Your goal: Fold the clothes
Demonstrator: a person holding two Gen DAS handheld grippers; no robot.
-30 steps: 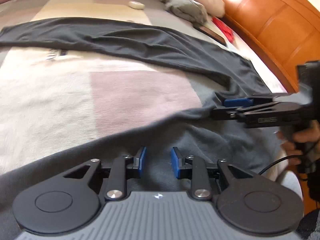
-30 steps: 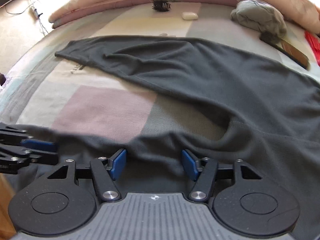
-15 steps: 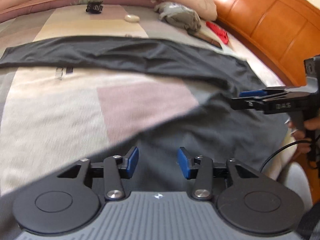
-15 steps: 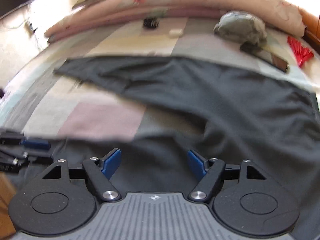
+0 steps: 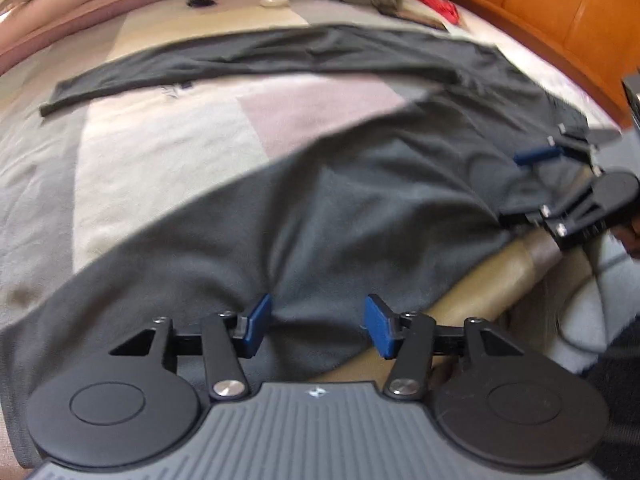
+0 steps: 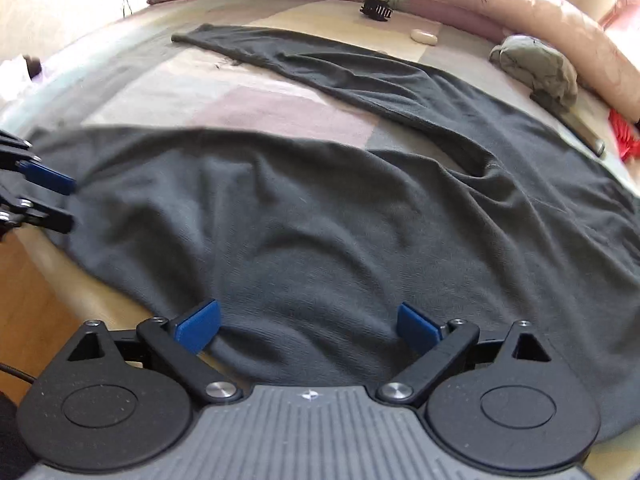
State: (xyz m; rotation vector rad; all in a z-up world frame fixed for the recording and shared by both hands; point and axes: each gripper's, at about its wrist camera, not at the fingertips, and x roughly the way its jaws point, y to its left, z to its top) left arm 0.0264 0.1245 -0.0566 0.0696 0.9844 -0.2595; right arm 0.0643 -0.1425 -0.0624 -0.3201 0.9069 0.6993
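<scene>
The dark grey garment (image 6: 320, 208) lies spread across the bed (image 6: 256, 100), its near hem hanging past the mattress edge. The left gripper (image 5: 318, 326) and right gripper (image 6: 308, 326) both stand wide apart over that hem, seemingly gripping nothing; motion blur smears the fabric's edges.

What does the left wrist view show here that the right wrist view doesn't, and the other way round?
Only the left wrist view shows the orange headboard and the right gripper, its jaws apart over the dark garment's edge. Only the right wrist view shows the left gripper, jaws apart, and the phone-like slab. Both show the garment spread on the patchwork bedspread, the hair clip, the grey bundle and the red item.
</scene>
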